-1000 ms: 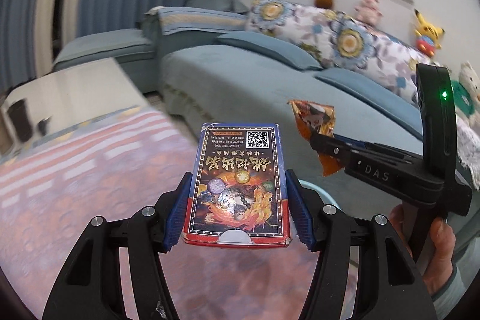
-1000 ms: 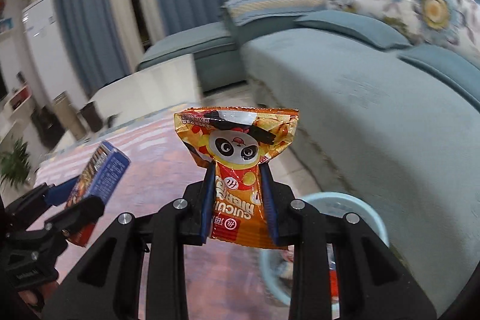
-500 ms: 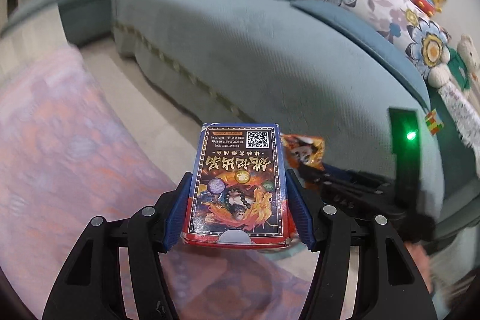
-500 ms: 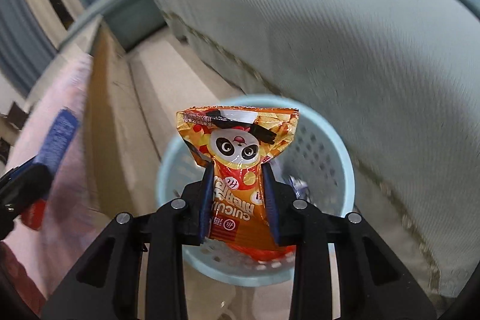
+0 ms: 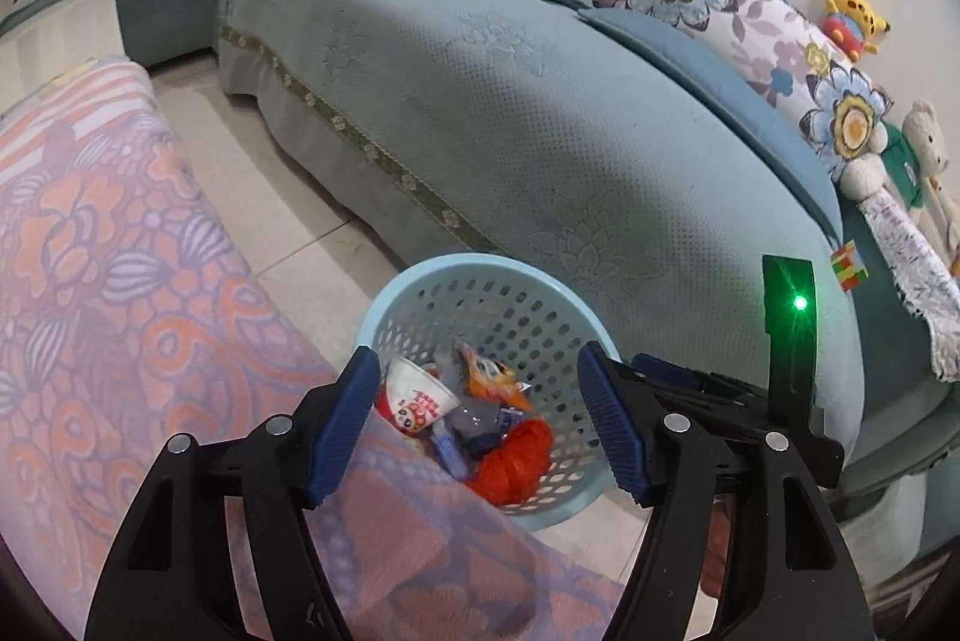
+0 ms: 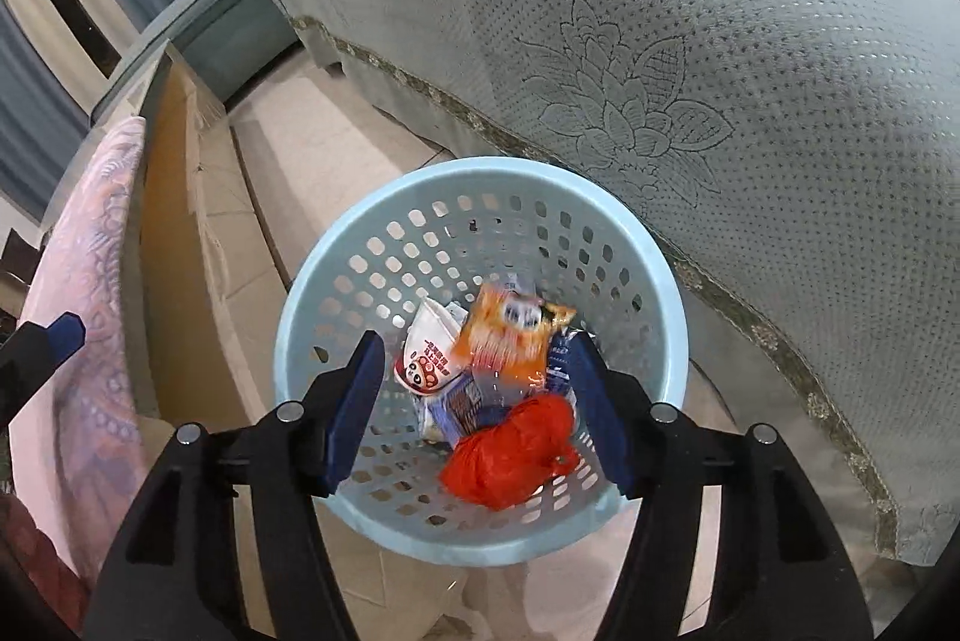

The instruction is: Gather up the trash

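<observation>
Sofa [image 5: 540, 113] fills upper right in both views, its trimmed skirt edge running diagonally down to the tile floor [image 5: 288, 233]. Desk [image 5: 108, 281] w/ pink patterned cloth takes the left side; its near edge overlaps the bin's left rim in left wrist view. Narrow floor strip betw desk and sofa, bin [image 6: 480, 197] sits in it, just beside sofa skirt, rim close to the desk side too. Little free floor around it; open room is straight above the bin mouth.

Bin is pale blue, perforated wall, upright. Inside: red bag [image 6: 510, 455], orange snack pack [image 6: 510, 335] blurred, above the pile w/ no pad on it, white paper cup [image 6: 429, 353], blue box [image 6: 462, 401] partly buried.

Left gripper [image 5: 480, 425] fingers opening, wide apart, nothing betw them, over desk edge and bin's near-left rim. Right gripper [image 6: 474, 407] fingers opening, wide, snack pack clear of both pads, aimed down into the bin mouth.
</observation>
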A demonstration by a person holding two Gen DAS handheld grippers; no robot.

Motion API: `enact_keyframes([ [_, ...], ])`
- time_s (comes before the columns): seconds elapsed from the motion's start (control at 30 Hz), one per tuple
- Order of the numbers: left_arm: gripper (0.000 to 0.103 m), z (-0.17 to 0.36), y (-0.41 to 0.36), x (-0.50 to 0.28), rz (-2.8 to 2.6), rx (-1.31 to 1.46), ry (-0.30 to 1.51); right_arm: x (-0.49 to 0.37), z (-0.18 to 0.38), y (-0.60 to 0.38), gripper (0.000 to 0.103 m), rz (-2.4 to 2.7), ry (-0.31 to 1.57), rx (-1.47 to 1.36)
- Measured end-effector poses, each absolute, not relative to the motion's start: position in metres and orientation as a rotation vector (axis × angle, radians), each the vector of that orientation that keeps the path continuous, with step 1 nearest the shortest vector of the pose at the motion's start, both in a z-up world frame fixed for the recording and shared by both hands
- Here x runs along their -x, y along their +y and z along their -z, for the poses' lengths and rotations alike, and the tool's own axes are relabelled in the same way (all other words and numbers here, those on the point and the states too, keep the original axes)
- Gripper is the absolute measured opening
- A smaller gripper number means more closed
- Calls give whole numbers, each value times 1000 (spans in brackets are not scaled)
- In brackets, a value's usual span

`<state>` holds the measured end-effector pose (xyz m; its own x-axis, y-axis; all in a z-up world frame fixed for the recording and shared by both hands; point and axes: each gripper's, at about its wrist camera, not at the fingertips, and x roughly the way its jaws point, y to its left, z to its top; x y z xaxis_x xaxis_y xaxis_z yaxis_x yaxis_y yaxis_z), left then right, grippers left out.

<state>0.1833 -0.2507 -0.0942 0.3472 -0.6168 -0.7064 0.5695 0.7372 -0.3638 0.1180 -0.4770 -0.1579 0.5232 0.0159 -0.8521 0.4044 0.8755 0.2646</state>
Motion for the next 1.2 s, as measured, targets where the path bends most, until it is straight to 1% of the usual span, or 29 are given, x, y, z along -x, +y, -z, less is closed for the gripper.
enact_keyframes([
  [0.23, 67, 67, -215, -156, 752, 70, 857, -91, 115, -455, 60, 188, 908, -466],
  [0.33, 70, 55, -198, -140, 722, 49, 804, -77, 88, -433, 63, 168, 850, -435],
  [0.43, 72, 46, -173, -120, 665, 18, 728, -53, 64, -406, 70, 202, 745, -367],
  [0.5, 75, 41, -154, -108, 596, 2, 669, -44, 50, -387, 70, 226, 689, -302],
  [0.57, 76, 38, -135, -96, 529, 1, 614, -34, 31, -365, 70, 250, 603, -224],
  [0.67, 77, 32, -115, -83, 436, -23, 536, -18, 10, -337, 70, 278, 492, -170],
  [0.7, 80, 30, -110, -79, 412, -36, 504, -10, 5, -325, 70, 295, 445, -159],
  [0.73, 84, 29, -106, -75, 386, -49, 478, -5, 4, -317, 70, 309, 413, -150],
  [0.87, 85, 28, -96, -62, 310, -34, 408, 11, 9, -275, 70, 348, 331, -79],
  [0.93, 88, 30, -92, -58, 283, -27, 384, 15, 8, -258, 70, 366, 296, 1],
  [0.97, 88, 31, -88, -58, 265, -14, 391, 16, 7, -253, 73, 370, 288, 26],
  [1.03, 88, 30, -80, -63, 243, 22, 406, 13, 10, -253, 76, 349, 304, 19],
  [1.2, 88, 32, -68, -67, 235, 82, 428, 0, 28, -265, 76, 376, 374, -12],
])
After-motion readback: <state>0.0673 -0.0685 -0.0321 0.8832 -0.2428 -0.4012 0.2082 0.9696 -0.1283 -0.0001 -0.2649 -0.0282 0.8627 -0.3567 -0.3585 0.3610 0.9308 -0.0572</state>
